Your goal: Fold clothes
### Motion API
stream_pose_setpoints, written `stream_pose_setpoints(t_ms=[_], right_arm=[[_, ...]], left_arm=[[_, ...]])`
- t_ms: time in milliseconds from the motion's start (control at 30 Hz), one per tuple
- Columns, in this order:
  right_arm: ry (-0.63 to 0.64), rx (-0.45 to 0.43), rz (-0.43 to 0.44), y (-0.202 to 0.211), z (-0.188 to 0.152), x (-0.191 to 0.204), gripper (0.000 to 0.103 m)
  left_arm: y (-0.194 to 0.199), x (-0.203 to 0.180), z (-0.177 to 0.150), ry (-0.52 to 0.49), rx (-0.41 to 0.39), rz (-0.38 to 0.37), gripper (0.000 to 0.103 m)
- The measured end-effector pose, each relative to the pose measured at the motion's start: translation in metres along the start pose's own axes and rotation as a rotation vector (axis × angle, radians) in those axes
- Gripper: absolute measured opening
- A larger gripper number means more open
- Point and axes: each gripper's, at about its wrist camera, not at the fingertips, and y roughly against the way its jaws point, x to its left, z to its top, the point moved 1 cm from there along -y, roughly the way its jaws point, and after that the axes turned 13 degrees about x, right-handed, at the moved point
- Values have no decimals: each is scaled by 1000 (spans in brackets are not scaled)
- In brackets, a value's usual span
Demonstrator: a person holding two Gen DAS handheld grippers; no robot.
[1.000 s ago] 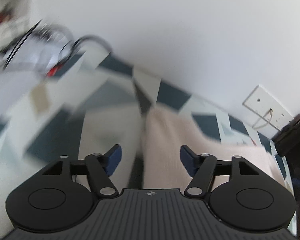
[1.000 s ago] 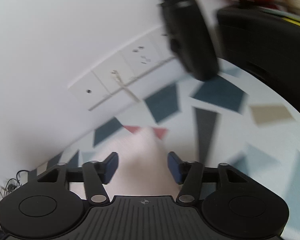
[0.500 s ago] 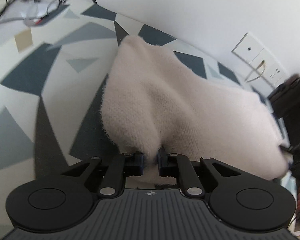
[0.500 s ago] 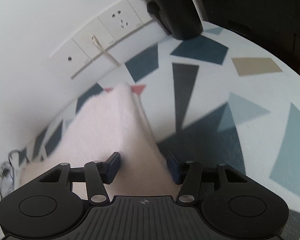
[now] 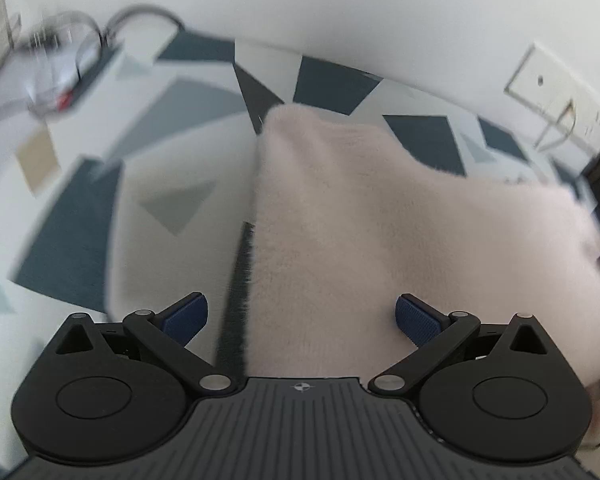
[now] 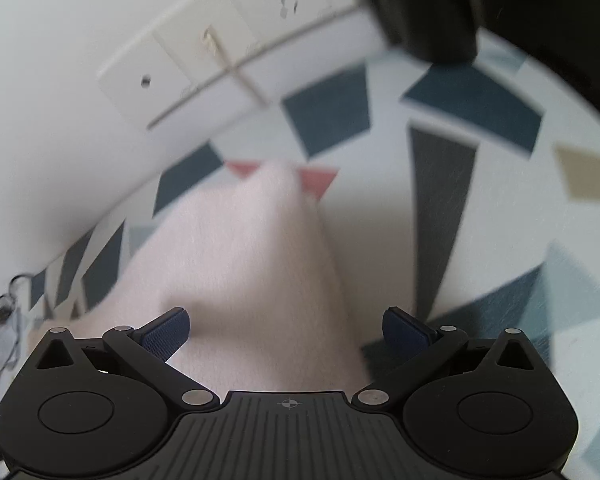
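The sweater (image 5: 380, 240) is soft, pink and fuzzy, and it lies on the table (image 5: 72, 232) right in front of both of your grippers. Your left gripper (image 5: 301, 314) is spread wide and holds nothing; the sweater's left edge runs up between its two blue pads. Your right gripper (image 6: 286, 326) is spread wide too, and it holds nothing; the sweater's right side sits between its pads. The sweater looks like it is folded over once, with a far corner poking toward the wall.

Here is what could go wrong, I think. The sweater is thick and fluffy, so the top layer may puff up or slide off. If you pinch only the top layer, the fold will pull open when you lift. If one gripper lifts before the other, the sweater will twist. Both pictures are blurry, so it is hard to see the edges well.

The left view shows a dark gap along the sweater's left edge, with another pale layer beside it, and some cables (image 5: 80, 36) far off on the left. The right view does not show those. The right view shows the wall sockets (image 6: 220, 52) up close and a black thing (image 6: 424, 4) at the back of the table.
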Motion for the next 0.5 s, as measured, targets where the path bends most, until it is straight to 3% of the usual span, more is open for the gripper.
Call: stream_pose_setpoints(t_ms=[100,233,333,500], right_arm=[[85,7,-18,-7,-7,8,102],[147,39,-12,-13,-7,24,102],[248,58,-67,-23,-8,42,102],[340,100,-159,-29,-8,63,102]], left_arm=[[-11,5,2,2,27,-47,103],[-20,-4,10,-57,57,10,103],[-26,-12,18,-73,70,66,103],[-26,-6,29,-66,125,33,103]])
